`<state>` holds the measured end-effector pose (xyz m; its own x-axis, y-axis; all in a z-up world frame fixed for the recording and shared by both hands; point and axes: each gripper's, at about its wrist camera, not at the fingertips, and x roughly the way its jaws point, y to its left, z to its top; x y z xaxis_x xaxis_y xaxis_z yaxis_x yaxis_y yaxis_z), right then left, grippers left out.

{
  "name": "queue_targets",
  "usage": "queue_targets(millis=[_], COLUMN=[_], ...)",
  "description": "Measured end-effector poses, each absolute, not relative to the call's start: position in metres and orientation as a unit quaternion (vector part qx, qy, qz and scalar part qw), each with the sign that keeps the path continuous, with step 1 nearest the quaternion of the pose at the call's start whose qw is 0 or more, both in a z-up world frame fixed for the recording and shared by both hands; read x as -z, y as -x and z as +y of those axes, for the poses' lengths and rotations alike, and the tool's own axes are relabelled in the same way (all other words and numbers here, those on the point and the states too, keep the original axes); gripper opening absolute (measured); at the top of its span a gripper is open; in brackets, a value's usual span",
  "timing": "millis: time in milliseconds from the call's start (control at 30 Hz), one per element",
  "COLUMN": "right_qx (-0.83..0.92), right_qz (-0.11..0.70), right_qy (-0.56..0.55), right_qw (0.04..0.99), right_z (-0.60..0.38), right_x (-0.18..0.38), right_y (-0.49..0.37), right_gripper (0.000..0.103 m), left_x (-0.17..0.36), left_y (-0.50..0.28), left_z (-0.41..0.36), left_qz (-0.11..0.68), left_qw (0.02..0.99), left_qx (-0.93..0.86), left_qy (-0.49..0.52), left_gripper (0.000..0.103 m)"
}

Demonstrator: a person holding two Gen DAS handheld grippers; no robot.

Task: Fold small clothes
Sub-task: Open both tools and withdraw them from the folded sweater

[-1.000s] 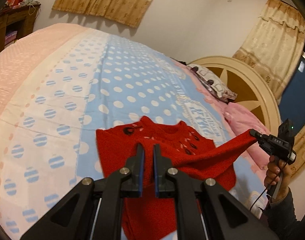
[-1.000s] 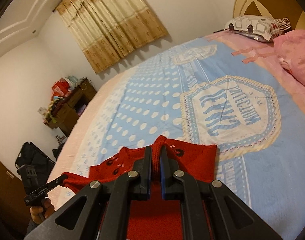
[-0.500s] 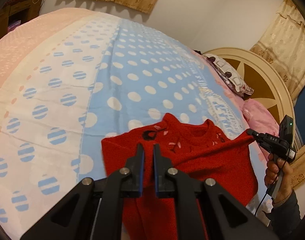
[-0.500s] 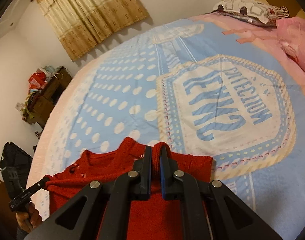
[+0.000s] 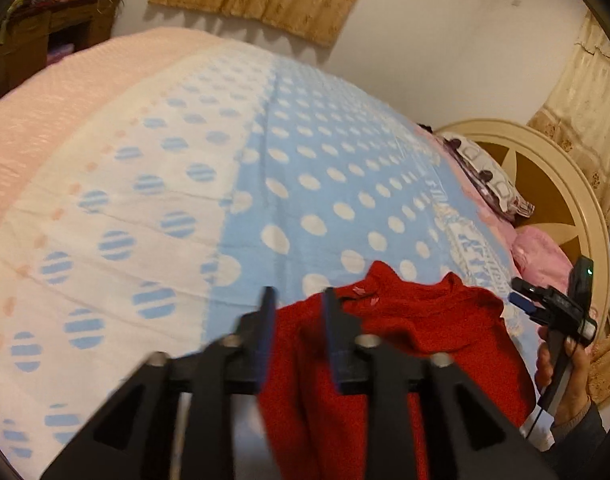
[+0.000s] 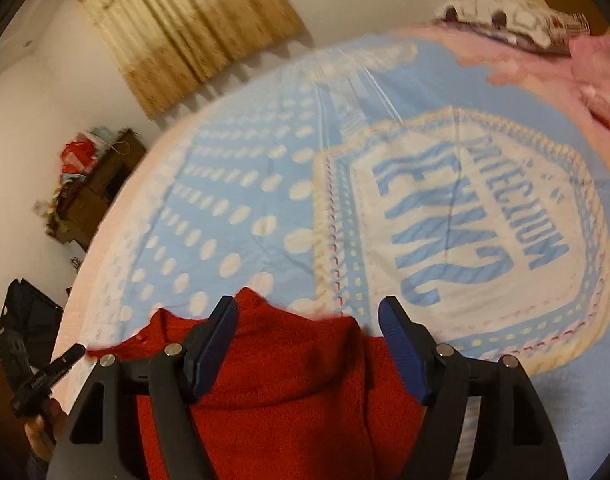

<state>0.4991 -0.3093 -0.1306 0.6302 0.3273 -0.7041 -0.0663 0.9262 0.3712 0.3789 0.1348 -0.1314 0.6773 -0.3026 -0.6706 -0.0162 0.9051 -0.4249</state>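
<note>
A wide bed [image 5: 153, 184] fills both views, its cover [image 6: 265, 168] printed pale blue with white dots, a cream band with striped blue dots on one side and a pink edge beyond. A large white badge [image 6: 477, 216] with blue lettering sits toward the head of the bed, where a patterned pillow [image 5: 489, 184] and a pink pillow [image 5: 541, 256] lie against a round cream headboard [image 5: 553, 184]. Tan curtains [image 6: 185, 20] hang on white walls, and a cluttered wooden shelf [image 6: 93, 188] stands in the corner.

The red sweater [image 5: 405, 344] lies on the near edge of the cover, its long axis running from the cameras toward the far side, collar end pointing away. It is a fuzzy, thick knit, bunched into soft humps at the far edge rather than flat.

The left gripper [image 5: 297, 316] has its 2 black fingers parted, with blue pads, at the sweater's left edge; blur makes contact hard to judge. The right gripper [image 6: 309, 320] is spread wide over the sweater's right part, gripping nothing.
</note>
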Motion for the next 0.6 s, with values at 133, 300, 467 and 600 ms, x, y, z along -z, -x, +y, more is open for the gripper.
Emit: queue_targets(millis=[133,300,467,600], right_qx=[-0.117,-0.128,-0.127,-0.111], right_qz=[0.42,0.437,0.479,0.477], right_qy=[-0.132,-0.086,-0.003,0.047], right_qw=[0.89,0.886,0.869,0.871], right_z=[-0.308,-0.286,-0.258,-0.253], right_x=[0.13,0.135,0.156,0.174], right_y=[-0.476,-0.459,-0.449,-0.436], right_gripper=[0.073,0.066,0.06,0.06], left_x=[0.118,0.124,0.16,0.171], left_y=[-0.353,-0.338,-0.334,-0.317], left_z=[0.123,0.073,0.05,0.061], left_qz=[0.369,0.381,0.43,0.418], left_qw=[0.914,0.922,0.902,0.908], left_qx=[0.077,0.069,0.02,0.015], left_qy=[0.152,0.026,-0.041,-0.022], left_gripper=[0.043,0.045,0.046,0.051])
